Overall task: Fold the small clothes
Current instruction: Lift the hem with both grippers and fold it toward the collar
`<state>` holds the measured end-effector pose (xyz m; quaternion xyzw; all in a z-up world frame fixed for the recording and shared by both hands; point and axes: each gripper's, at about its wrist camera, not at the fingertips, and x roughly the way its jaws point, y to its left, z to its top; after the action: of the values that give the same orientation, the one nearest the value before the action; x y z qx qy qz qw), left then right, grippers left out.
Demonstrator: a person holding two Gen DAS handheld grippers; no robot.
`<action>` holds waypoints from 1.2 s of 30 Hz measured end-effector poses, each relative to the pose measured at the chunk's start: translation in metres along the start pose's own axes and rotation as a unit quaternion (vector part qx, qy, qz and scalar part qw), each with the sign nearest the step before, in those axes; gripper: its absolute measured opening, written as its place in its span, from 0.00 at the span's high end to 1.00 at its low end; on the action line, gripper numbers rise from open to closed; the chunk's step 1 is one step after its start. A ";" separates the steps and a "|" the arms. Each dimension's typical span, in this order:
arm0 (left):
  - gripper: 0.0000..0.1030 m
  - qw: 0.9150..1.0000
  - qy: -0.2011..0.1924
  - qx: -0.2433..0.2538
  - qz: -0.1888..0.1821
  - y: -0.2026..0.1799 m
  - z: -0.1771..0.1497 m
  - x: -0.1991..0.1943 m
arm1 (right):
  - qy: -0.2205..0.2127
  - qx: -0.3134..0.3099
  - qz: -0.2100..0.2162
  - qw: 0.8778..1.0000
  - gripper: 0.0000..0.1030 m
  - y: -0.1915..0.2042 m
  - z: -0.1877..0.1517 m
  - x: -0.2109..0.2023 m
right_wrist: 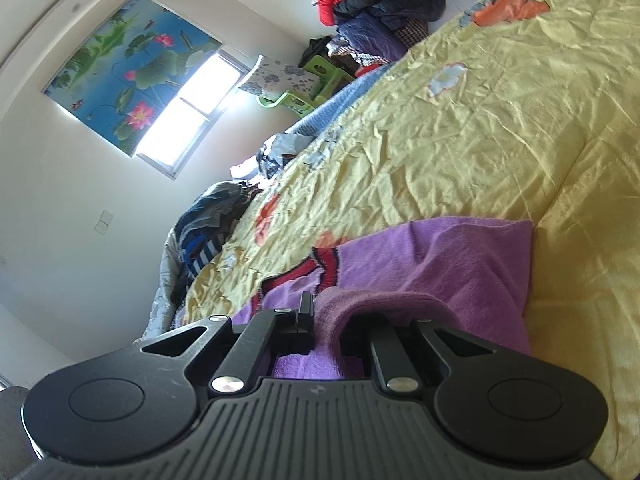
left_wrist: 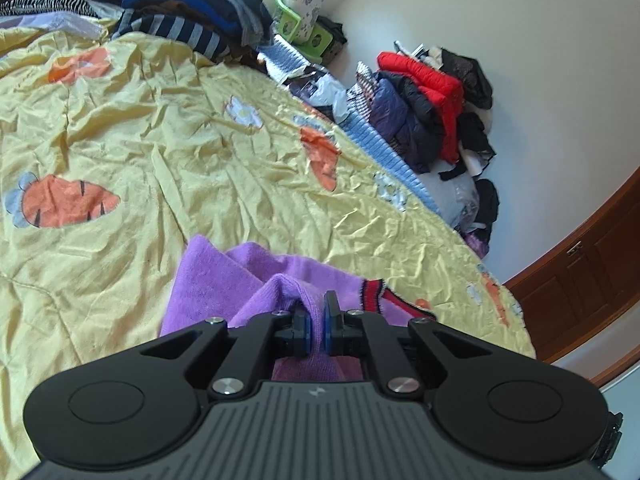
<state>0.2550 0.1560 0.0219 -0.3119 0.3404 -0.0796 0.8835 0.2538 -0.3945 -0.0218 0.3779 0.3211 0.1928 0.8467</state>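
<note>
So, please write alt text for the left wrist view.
The left gripper is shut on a fold of a purple garment over a yellow bedspread with carrot patches. Piles of clothes lie beyond the bed.

Our left gripper (left_wrist: 317, 318) has its jaws clamped on a raised fold of the purple garment (left_wrist: 248, 276), whose knit bunches up between the blue pads (left_wrist: 329, 322) and spreads out ahead of the jaws and to their left. Just right of the jaws we see its red-and-black striped cuff (left_wrist: 372, 294) lying on the yellow bedspread (left_wrist: 160, 128) printed with orange carrots. Far beyond the jaws sit a heap of dark folded clothes (left_wrist: 192, 12) and, to the right, a red jacket (left_wrist: 424, 76) on another pile.
</note>
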 end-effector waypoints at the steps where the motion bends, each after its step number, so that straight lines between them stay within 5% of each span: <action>1: 0.94 1.000 0.003 -0.001 0.001 0.001 -0.001 0.004 | 0.003 0.002 -0.003 1.000 0.88 -0.002 0.000 0.002; 9: 0.94 0.999 0.030 -0.017 0.006 0.013 -0.002 0.019 | 0.022 0.017 -0.014 1.000 0.85 -0.014 0.000 0.017; 14: 0.93 0.998 0.049 -0.025 -0.003 0.019 -0.006 0.016 | 0.034 0.024 -0.005 0.999 0.46 -0.015 -0.003 0.018; 20: 0.88 0.998 0.058 -0.032 -0.024 0.028 -0.016 -0.002 | 0.062 -0.013 -0.005 0.998 0.41 -0.001 -0.014 0.005; 22: 0.80 0.996 0.061 -0.049 -0.036 0.033 -0.018 -0.008 | 0.072 -0.019 -0.006 0.997 0.41 0.000 -0.020 -0.001; 24: 0.48 0.994 0.066 -0.065 -0.056 0.038 -0.023 -0.013 | 0.078 -0.030 -0.009 0.996 0.42 0.002 -0.024 -0.007; 26: 0.33 0.993 0.064 -0.073 -0.071 0.038 -0.028 -0.018 | 0.088 -0.043 -0.016 0.995 0.54 0.004 -0.027 -0.010; 29: 0.35 0.992 0.075 -0.046 -0.092 0.027 -0.034 -0.019 | 0.105 -0.060 -0.034 0.992 0.79 0.007 -0.028 -0.008; 31: 0.55 0.992 0.081 -0.021 -0.091 0.015 -0.037 -0.017 | 0.105 -0.059 -0.038 0.992 0.83 0.007 -0.027 -0.007; 32: 0.80 0.992 0.089 -0.010 -0.090 0.010 -0.037 -0.015 | 0.103 -0.059 -0.035 0.992 0.85 0.006 -0.026 -0.008; 33: 0.90 0.992 0.096 -0.007 -0.085 0.006 -0.036 -0.013 | 0.099 -0.057 -0.033 0.993 0.86 0.006 -0.024 -0.008; 36: 0.95 0.995 0.085 0.020 -0.053 -0.004 -0.033 -0.010 | 0.084 -0.049 -0.022 0.995 0.87 0.006 -0.016 -0.009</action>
<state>0.2260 0.1400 0.0103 -0.3036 0.3959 -0.1594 0.8519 0.2353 -0.3875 -0.0215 0.3113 0.3890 0.2209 0.8384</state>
